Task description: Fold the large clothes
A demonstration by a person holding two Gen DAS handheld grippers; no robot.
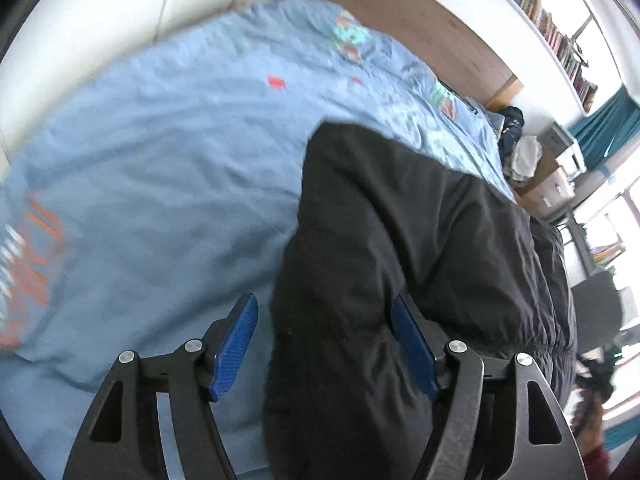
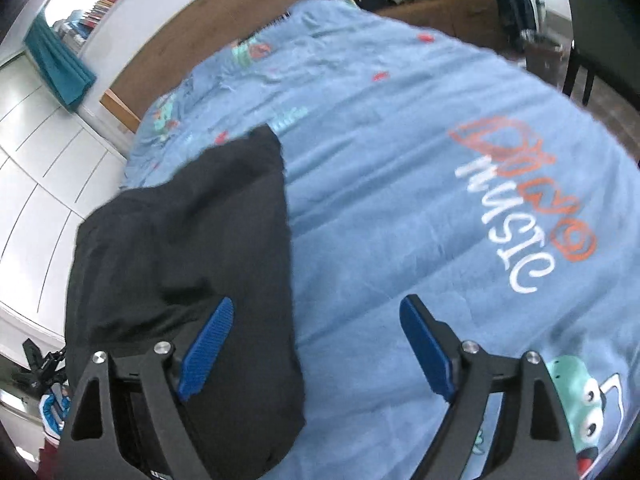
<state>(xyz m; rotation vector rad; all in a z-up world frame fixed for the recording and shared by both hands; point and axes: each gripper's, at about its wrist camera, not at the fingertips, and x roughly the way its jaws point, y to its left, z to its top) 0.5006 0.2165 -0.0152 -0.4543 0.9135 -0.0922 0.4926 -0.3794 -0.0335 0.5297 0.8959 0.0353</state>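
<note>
A large black garment (image 1: 420, 248) lies folded in a long strip on the blue bed cover (image 1: 160, 152). My left gripper (image 1: 324, 312) is open above the garment's left edge: the fabric lies under the gap, and the blue pads (image 1: 236, 348) stand apart from it. In the right wrist view the same black garment (image 2: 184, 248) lies left of centre on the bed cover (image 2: 400, 208). My right gripper (image 2: 316, 314) is open over the garment's right edge, its left pad (image 2: 206, 348) above the cloth and its right pad above bare cover. Neither gripper holds anything.
The bed cover carries printed lettering (image 2: 516, 208) and cartoon figures. A wooden headboard (image 1: 420, 28) runs behind it, with a bookshelf (image 1: 552, 28) on the wall above. Piled clothes (image 1: 516, 140) and boxes sit beyond the bed. White cupboard doors (image 2: 44, 160) stand to the left.
</note>
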